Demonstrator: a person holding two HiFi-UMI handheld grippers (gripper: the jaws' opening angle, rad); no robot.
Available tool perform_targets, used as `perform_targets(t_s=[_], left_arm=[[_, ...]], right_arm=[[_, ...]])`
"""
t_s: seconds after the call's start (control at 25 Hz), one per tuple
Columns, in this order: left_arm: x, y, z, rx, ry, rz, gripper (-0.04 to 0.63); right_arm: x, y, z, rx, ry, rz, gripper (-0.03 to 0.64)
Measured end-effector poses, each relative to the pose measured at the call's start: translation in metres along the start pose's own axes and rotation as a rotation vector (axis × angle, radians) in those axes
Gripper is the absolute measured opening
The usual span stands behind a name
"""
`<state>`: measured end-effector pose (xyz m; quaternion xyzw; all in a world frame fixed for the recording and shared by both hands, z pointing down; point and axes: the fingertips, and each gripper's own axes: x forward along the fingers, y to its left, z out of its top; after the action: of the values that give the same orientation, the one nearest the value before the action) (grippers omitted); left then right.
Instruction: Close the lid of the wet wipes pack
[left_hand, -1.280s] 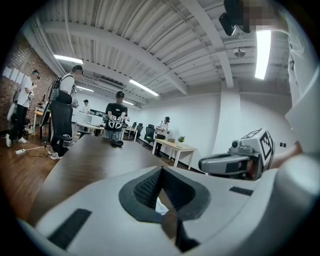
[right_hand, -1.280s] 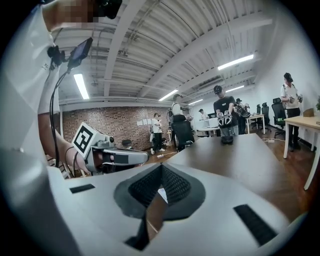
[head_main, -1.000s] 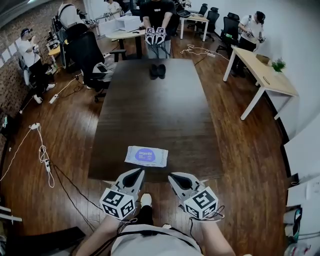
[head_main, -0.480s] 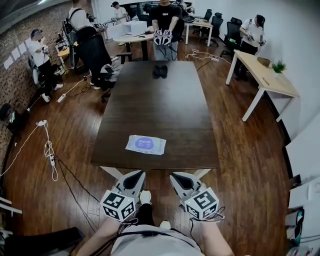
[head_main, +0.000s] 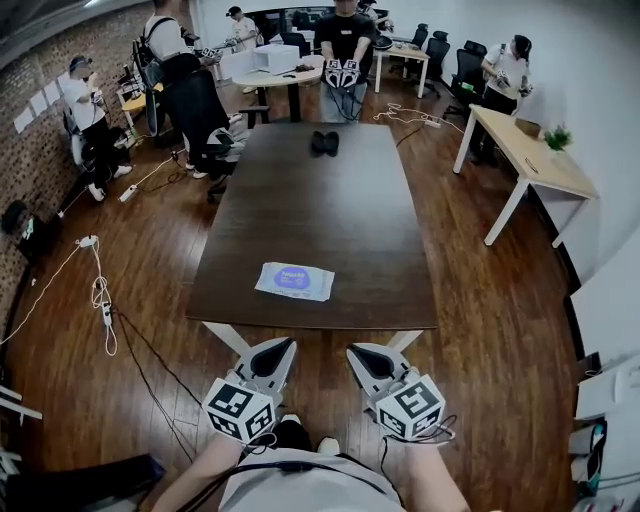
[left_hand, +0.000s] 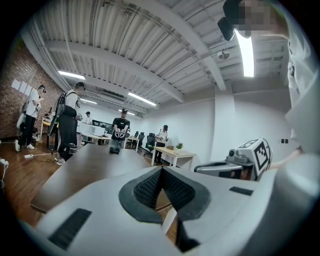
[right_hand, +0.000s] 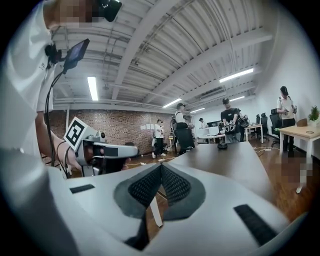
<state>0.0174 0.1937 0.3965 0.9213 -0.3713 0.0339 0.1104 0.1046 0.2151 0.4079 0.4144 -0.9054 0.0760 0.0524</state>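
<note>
The wet wipes pack (head_main: 294, 281), white with a blue oval in its middle, lies flat near the front edge of the long dark table (head_main: 330, 215). It is too small in the head view to tell how its lid stands. My left gripper (head_main: 283, 346) and right gripper (head_main: 353, 352) hang side by side over the floor, short of the table's front edge and apart from the pack. Both are shut with nothing between the pads. In the left gripper view the ribbed pads (left_hand: 150, 187) meet; likewise in the right gripper view (right_hand: 172, 185). The pack is hidden in both gripper views.
A dark pair of items (head_main: 322, 143) sits at the table's far end, where a person (head_main: 343, 40) stands holding grippers. A black office chair (head_main: 200, 110) and other people stand at the left. A light wooden table (head_main: 525, 150) is at the right, cables (head_main: 95, 290) on the floor at left.
Both grippers have drawn back from the table's front edge, which they overlapped a second ago. The pack now lies farther from them. Both jaws stayed shut.
</note>
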Motion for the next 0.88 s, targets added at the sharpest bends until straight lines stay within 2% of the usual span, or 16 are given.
perform_targets(t_s=[0.2, 0.48, 0.88], left_arm=[[-0.012, 0.011, 0.002, 0.000, 0.001, -0.003, 0.002], [-0.026, 0.023, 0.017, 0.006, -0.005, -0.026, 0.002], [-0.046, 0.021, 0.017, -0.003, -0.015, -0.050, 0.002]], right_arm=[[0.012, 0.013, 0.011, -0.012, -0.012, 0.010, 0.006], [0.018, 0.030, 0.050, -0.030, -0.081, -0.011, 0.008], [0.014, 0.047, 0.053, 0.006, -0.108, -0.038, 0.006]])
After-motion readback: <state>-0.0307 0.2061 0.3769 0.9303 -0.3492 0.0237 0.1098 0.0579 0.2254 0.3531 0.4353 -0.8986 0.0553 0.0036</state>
